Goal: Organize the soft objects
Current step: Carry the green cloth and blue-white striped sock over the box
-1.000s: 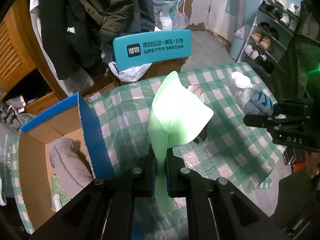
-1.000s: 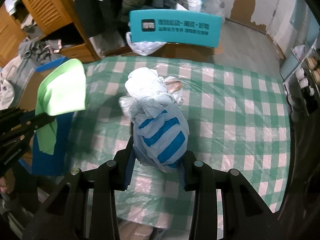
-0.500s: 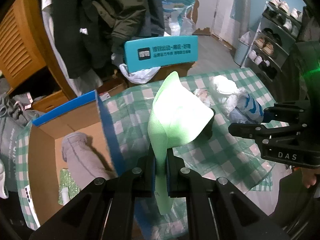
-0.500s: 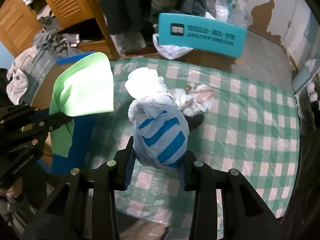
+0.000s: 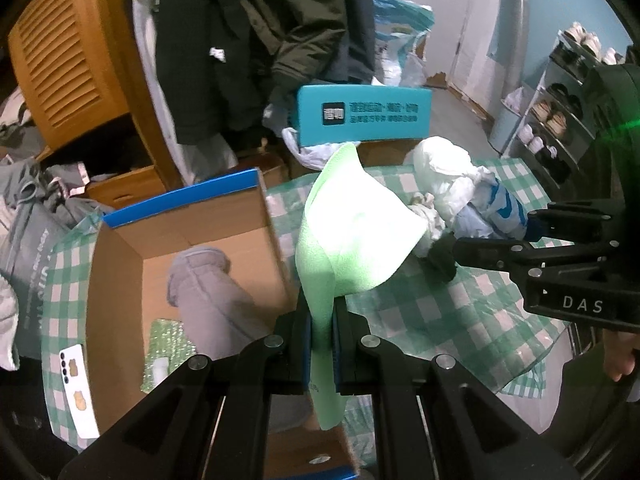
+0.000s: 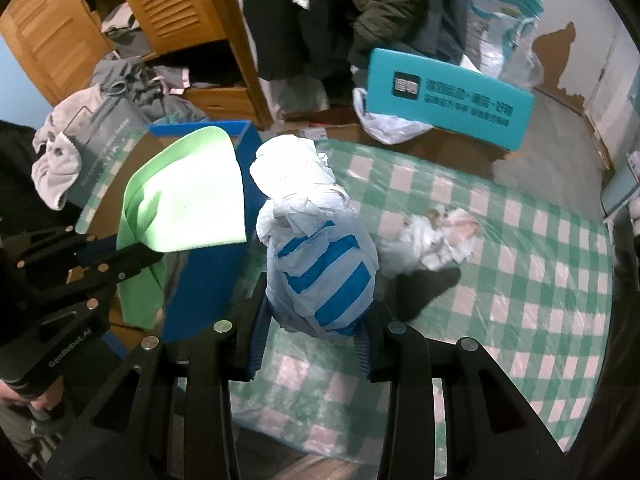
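My left gripper (image 5: 322,322) is shut on a light green cloth (image 5: 352,232), held above the right wall of an open cardboard box with blue rims (image 5: 176,200). The cloth also shows in the right wrist view (image 6: 188,196). My right gripper (image 6: 310,332) is shut on a white plastic bag bundle with blue stripes (image 6: 320,264), held above the green checked tablecloth (image 6: 520,280). The bundle shows at the right in the left wrist view (image 5: 472,196). A grey garment (image 5: 208,296) lies inside the box.
A crumpled white bag (image 6: 436,236) lies on the tablecloth. A teal box with print (image 5: 360,114) stands behind the table. Dark coats (image 5: 260,40) and a wooden cabinet (image 5: 72,60) are at the back. A shoe rack (image 5: 560,120) is at the right.
Both grippers have moved left with their loads. The green cloth now hangs over the box's right wall, and the striped bundle is close beside the box.
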A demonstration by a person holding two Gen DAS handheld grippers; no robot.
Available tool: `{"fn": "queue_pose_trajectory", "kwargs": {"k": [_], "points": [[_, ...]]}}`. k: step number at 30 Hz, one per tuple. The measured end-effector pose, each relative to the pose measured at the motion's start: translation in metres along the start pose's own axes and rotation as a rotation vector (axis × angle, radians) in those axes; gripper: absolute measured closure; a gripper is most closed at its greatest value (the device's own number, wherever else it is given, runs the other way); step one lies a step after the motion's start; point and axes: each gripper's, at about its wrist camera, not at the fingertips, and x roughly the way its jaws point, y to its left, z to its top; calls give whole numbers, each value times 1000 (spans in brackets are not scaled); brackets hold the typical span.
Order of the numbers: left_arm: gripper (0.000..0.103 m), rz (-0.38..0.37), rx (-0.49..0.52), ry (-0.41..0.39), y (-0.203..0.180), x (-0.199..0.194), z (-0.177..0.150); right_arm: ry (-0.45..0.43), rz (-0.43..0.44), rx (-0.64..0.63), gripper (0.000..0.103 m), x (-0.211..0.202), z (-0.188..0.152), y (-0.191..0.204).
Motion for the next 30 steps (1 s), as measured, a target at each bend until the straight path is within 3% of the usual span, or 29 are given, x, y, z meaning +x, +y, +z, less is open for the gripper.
{"fn": "queue_pose_trajectory", "kwargs": {"k": [18, 30], "points": [[95, 72, -116, -20, 72, -15, -19, 31, 58, -87, 68, 24, 28, 66], [95, 123, -190, 11, 113, -9, -36, 65, 93, -136, 68, 46, 44, 111]]}}
